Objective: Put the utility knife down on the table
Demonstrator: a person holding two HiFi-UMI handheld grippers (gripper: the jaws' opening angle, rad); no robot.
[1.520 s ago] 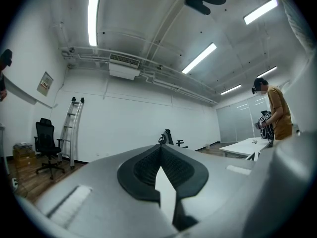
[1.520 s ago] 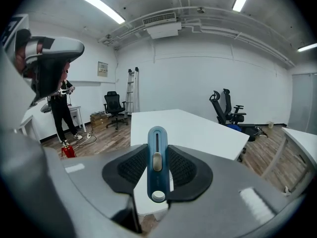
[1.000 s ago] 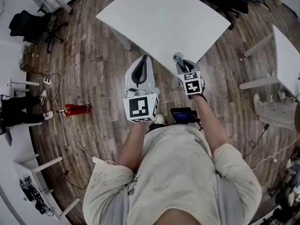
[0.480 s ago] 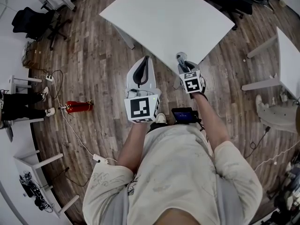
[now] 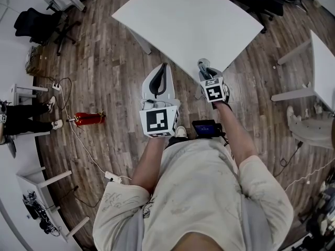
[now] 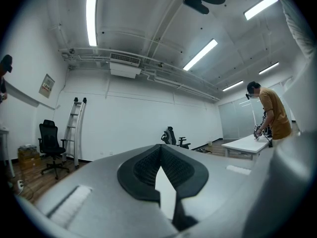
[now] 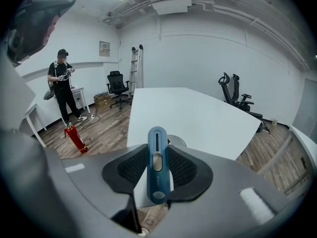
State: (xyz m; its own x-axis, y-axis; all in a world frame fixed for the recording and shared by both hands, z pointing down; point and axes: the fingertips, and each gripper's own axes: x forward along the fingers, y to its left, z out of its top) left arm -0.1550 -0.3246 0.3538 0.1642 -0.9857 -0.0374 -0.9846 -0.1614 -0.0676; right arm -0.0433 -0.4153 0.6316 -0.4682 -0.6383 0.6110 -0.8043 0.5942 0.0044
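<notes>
Item, right gripper [image 5: 202, 66]: in your right hand, angled downward, both ribbed black pads [image 7: 131, 170] closed on the utility knife [image 7: 157, 167]. The knife is a blue, slim body with a long slot and an oval slider on the face turned toward you. It stands lengthwise between the pads, its rounded end reaching past the fingertips, and it is off the table. Item, worktop [image 5: 183, 20]: white and bare, spreading out ahead of and below this gripper, whose tip sits at the near edge in the head view. No view settles whether the knife touches that edge. Item, left gripper [image 6: 161, 155]: in your left hand, held level beside the right one and short of the worktop edge, over the wooden floor [image 5: 104, 72]. Its pads meet at the tips with nothing between them. Item, red fire extinguisher [image 5: 88, 119]: lying on the floor well off to the left gripper's left. Item, black office chair [image 5: 36, 27]: further out on that same side. Item, ladder [image 7: 134, 68]: leaning on the far wall beyond the worktop, ahead of the right gripper. Item, person in black [image 7: 62, 90]: standing far to the right gripper's left
</notes>
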